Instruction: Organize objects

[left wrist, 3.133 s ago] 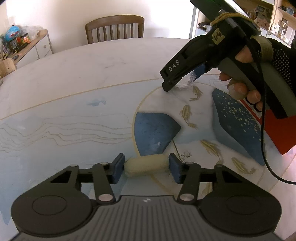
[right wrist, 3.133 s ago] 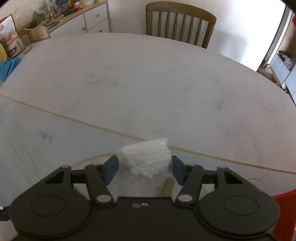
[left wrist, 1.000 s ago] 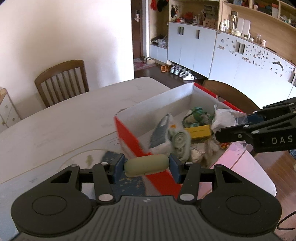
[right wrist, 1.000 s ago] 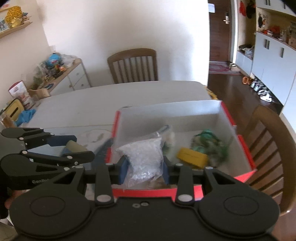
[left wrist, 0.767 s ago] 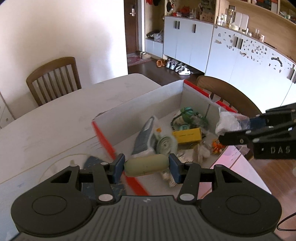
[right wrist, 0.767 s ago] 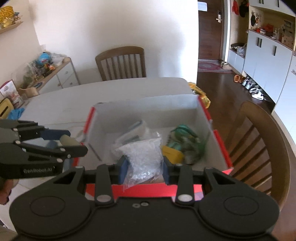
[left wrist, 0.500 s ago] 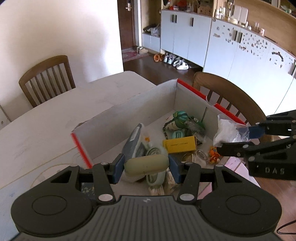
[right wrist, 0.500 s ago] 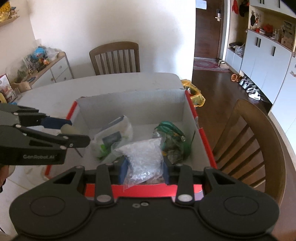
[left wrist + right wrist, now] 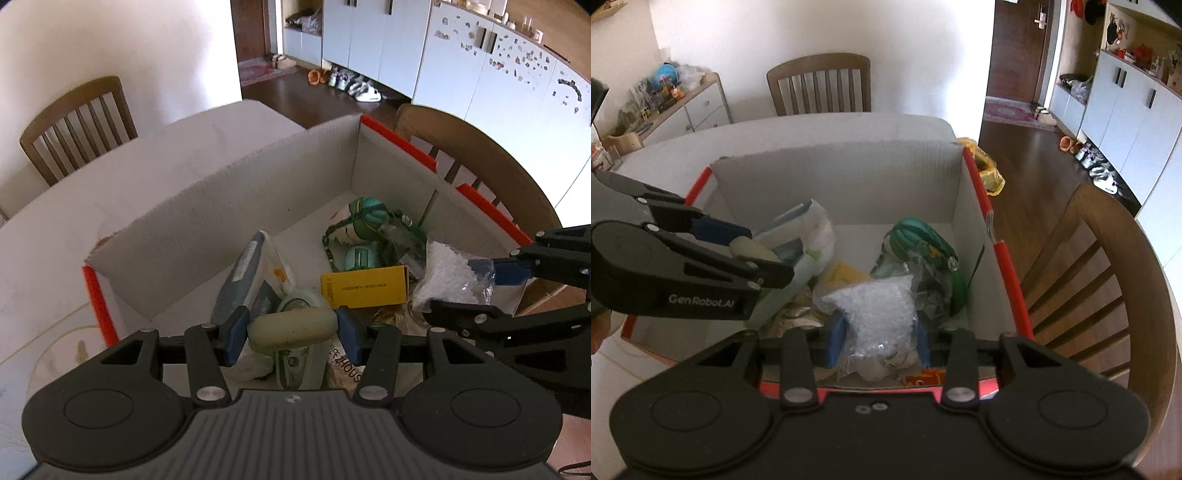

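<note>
Cardboard box, red-edged, already held several items. The left gripper was clamped on a pale capsule-shaped case, the right gripper on a bag of white granules; both hung over the box, release remaining.

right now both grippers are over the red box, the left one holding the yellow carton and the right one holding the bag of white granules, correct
Not quite. The left gripper holds a pale cream capsule-shaped case, not the yellow carton, which lies inside the red box; the left wrist view shows this. The rest stands: both grippers are over the box, and the right gripper holds the bag of white granules.
</note>
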The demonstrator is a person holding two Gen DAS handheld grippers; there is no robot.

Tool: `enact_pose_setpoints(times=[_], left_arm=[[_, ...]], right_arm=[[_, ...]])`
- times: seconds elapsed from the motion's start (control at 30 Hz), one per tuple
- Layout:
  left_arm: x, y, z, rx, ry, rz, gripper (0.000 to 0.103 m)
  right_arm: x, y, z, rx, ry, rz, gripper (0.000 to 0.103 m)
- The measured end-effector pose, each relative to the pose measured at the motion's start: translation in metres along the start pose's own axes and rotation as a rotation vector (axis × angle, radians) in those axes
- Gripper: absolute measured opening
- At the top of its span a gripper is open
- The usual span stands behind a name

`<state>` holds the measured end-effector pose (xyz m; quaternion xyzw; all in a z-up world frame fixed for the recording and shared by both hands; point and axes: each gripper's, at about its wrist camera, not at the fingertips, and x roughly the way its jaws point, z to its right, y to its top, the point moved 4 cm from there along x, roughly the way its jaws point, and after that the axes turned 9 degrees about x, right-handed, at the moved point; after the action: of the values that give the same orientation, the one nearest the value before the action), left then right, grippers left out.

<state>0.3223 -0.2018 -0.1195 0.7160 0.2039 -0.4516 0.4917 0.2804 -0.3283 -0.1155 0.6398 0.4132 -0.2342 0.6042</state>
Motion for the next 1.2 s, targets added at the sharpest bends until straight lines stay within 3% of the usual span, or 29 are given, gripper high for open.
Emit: enact_pose_setpoints(times=[0.2, 0.37, 0.57, 0.73, 1.2], left_arm=[[0.014, -0.004, 0.006, 0.024, -0.001, -0.042, 0.051], [0.02, -0.006, 0.007, 0.026, -0.002, -0.055, 0.051], [0.021, -0.009, 0.004, -0.006, -0.023, -0.055, 0.054], [0.013, -0.012, 0.003, -0.034, -0.045, -0.028, 0.067], [-0.043, -0.031, -0.009, -0.067, -0.065, 0.102, 0.068]], right_arm=[[0.006, -0.003, 0.003, -0.017, 0.004, -0.02, 0.04], [0.002, -0.002, 0.006, -0.015, 0.022, -0.007, 0.051], [-0.007, -0.001, 0.011, -0.009, 0.042, 0.011, 0.055], [-0.014, 0.0, 0.013, 0.007, 0.051, 0.026, 0.058], [-0.053, 0.003, -0.007, 0.069, 0.064, 0.107, 0.063]])
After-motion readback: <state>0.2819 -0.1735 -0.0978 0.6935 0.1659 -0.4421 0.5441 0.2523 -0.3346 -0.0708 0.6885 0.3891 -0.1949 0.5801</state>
